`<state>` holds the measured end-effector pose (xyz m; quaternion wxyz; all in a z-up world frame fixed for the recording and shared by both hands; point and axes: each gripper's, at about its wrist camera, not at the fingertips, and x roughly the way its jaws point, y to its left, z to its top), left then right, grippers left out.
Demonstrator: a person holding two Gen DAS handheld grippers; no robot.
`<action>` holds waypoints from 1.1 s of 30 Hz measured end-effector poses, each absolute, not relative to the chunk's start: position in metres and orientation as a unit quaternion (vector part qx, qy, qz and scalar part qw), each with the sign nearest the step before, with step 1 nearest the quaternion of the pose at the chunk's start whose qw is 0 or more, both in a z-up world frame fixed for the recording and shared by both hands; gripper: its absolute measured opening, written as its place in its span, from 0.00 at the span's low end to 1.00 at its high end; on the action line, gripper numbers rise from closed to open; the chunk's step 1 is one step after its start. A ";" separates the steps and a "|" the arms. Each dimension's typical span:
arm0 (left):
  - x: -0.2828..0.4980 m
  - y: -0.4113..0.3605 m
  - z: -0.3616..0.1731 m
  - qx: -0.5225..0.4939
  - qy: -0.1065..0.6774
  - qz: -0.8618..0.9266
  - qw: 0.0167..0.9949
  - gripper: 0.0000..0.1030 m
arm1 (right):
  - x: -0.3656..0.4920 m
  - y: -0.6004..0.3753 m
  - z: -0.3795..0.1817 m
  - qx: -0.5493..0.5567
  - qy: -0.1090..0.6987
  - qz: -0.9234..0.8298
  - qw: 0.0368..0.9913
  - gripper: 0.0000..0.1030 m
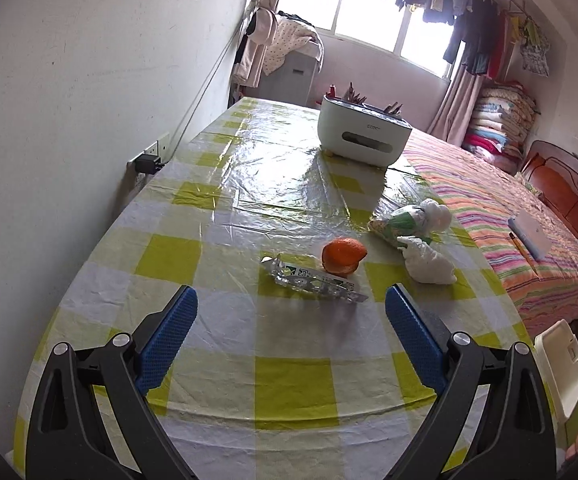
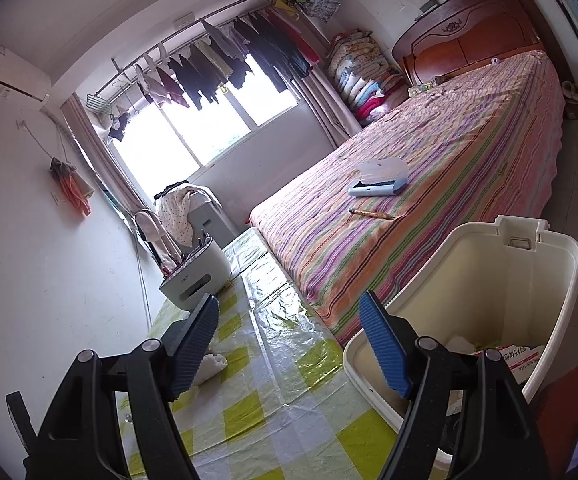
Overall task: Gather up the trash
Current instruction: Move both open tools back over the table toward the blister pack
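Four scraps lie mid-frame in the left wrist view: a stiff, light pill strip (image 1: 313, 282), orange peel (image 1: 343, 255), a soft green wrapper (image 1: 399, 226) and a crumpled tissue (image 1: 429, 262). Left gripper (image 1: 291, 314) is spread wide and empty; the strip's raised long edge looks the best grip. Right gripper (image 2: 289, 344) is spread, empty, with the bin (image 2: 489, 280) lower right.

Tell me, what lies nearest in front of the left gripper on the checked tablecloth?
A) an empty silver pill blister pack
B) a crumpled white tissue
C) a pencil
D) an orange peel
A: in the left wrist view the blister pack lies just ahead of the open left gripper, with the orange peel right behind it and the crumpled tissue off to the right.
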<state>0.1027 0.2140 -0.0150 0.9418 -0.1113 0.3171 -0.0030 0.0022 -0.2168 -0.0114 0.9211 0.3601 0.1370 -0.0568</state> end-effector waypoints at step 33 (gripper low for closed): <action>0.172 0.227 -0.050 -0.378 0.427 0.071 0.818 0.89 | 0.051 -0.160 -0.020 0.309 0.235 0.041 0.921 0.69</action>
